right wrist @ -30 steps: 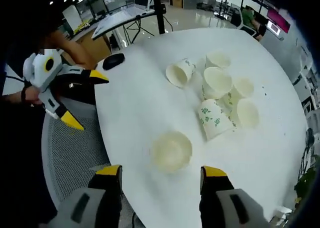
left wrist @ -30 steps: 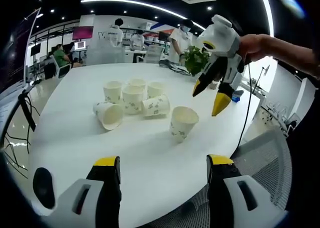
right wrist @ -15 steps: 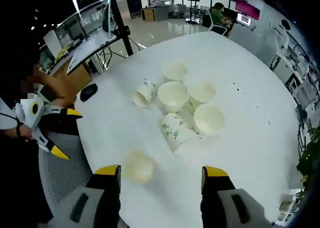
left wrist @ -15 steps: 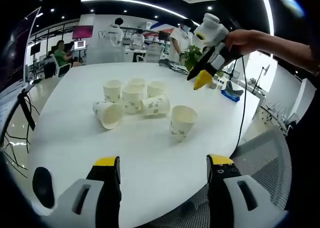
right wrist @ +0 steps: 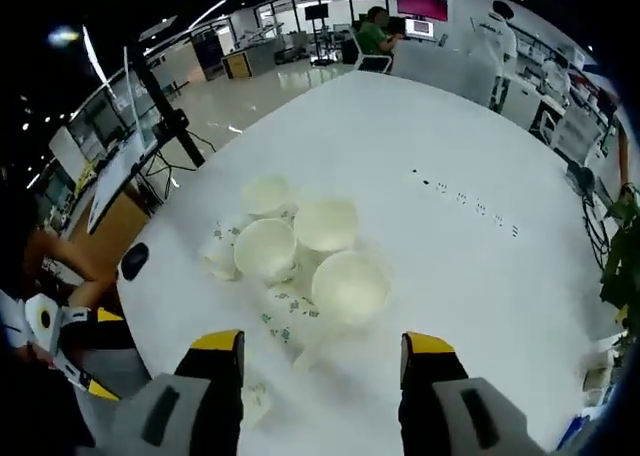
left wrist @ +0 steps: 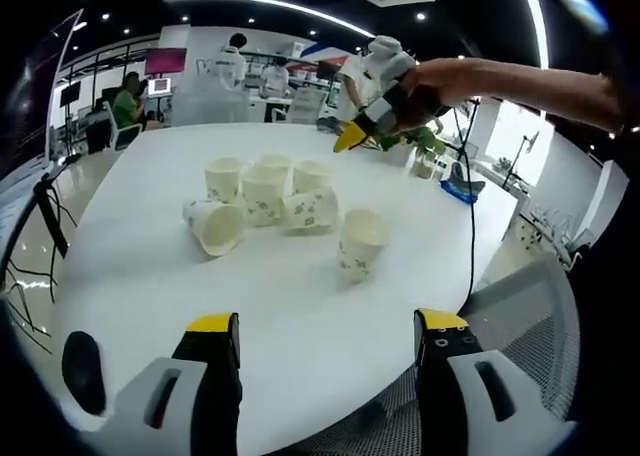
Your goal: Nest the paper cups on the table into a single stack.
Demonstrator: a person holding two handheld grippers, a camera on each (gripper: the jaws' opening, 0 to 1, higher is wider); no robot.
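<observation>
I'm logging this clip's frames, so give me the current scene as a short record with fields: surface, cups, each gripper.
surface: round white table
cups: six paper cups, none nested yet
upright cluster: four cups standing close together
tipped cups: one on its side at the cluster's edge, another on its side against the cluster
lone cup: stands apart, nearest the table edge
left gripper: open, holding nothing, low at the near table edge
right gripper: open, holding nothing, raised above the cluster
other: dark object on the table edge

I see matt paper cups (left wrist: 262, 191) with green print on a smooth, glossy white table (left wrist: 300, 316); my gripper fingertips (left wrist: 214, 326) look like yellow plastic.
</observation>
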